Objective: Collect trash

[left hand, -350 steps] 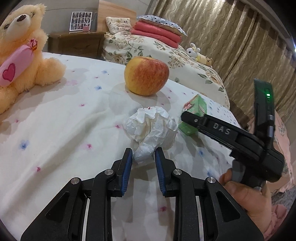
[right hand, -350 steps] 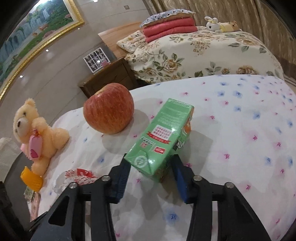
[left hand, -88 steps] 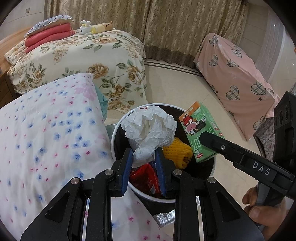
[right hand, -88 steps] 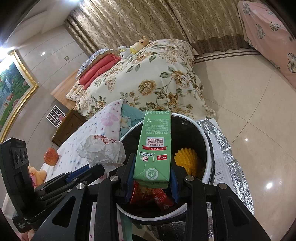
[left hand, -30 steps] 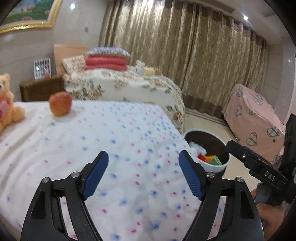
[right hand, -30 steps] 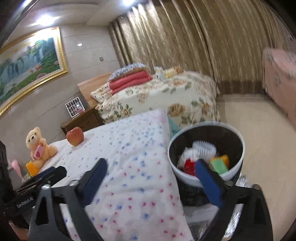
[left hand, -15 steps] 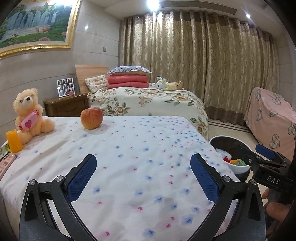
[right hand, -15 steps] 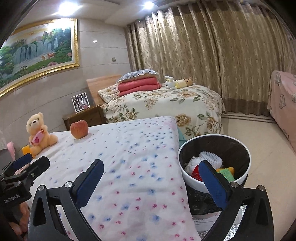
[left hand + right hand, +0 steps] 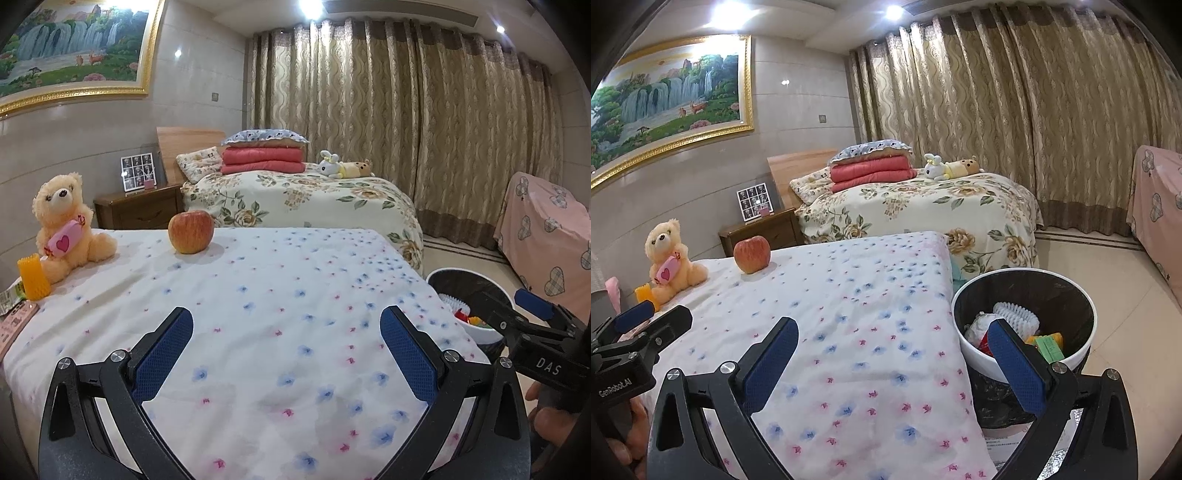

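Observation:
The white trash bin point(image 9: 1027, 278) with a black liner stands on the floor beside the flowered bedspread point(image 9: 849, 314). Inside it lie the crumpled white paper point(image 9: 977, 326), the green carton point(image 9: 1049, 349), a white brush and red and yellow scraps. The bin's rim also shows in the left wrist view point(image 9: 461, 275). My left gripper point(image 9: 284, 328) is wide open and empty above the bedspread point(image 9: 277, 295). My right gripper point(image 9: 894, 343) is wide open and empty, its right finger in front of the bin.
An apple point(image 9: 191, 231), a teddy bear point(image 9: 64, 229) and an orange item point(image 9: 33, 278) sit at the far end of the bedspread. Packets point(image 9: 11, 314) lie at its left edge. A second bed point(image 9: 295, 195), nightstand point(image 9: 138, 206) and curtains stand behind.
Both grippers have drawn slightly further back from the bin and stay open. The view has steadied over the bedspread; the paper and carton lie in the bin.

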Motion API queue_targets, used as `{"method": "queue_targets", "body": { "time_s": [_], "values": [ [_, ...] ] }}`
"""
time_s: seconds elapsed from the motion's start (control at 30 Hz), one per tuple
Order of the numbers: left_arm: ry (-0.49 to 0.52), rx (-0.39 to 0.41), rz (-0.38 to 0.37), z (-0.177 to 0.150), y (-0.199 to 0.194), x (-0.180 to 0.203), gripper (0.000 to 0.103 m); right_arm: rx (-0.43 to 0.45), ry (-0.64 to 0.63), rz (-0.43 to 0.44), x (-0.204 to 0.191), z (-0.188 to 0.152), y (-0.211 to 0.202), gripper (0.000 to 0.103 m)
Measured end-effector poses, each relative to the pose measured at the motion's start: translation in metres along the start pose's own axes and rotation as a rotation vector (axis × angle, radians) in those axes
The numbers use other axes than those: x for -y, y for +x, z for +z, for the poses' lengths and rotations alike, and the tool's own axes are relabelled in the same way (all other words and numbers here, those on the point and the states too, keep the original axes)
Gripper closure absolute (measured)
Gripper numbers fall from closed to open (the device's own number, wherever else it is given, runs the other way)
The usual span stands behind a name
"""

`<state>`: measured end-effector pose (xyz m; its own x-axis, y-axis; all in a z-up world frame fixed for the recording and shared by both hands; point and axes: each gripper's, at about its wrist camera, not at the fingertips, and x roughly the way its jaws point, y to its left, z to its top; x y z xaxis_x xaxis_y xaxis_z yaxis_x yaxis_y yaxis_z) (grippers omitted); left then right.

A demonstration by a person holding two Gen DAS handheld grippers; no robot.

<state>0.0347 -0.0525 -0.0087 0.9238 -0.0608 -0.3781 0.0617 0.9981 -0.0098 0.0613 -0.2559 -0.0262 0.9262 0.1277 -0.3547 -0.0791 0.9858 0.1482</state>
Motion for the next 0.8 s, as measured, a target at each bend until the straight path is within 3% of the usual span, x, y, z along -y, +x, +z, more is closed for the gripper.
{"method": "queue_targets", "body": {
  "time_s": [0.8],
  "values": [
    [-0.011,-0.007,-0.019,0.0009,0.0002,0.0011,0.000,-0.001,0.009,0.007,0.0015,-0.0009,0.0002,0.000]
  ]
}}
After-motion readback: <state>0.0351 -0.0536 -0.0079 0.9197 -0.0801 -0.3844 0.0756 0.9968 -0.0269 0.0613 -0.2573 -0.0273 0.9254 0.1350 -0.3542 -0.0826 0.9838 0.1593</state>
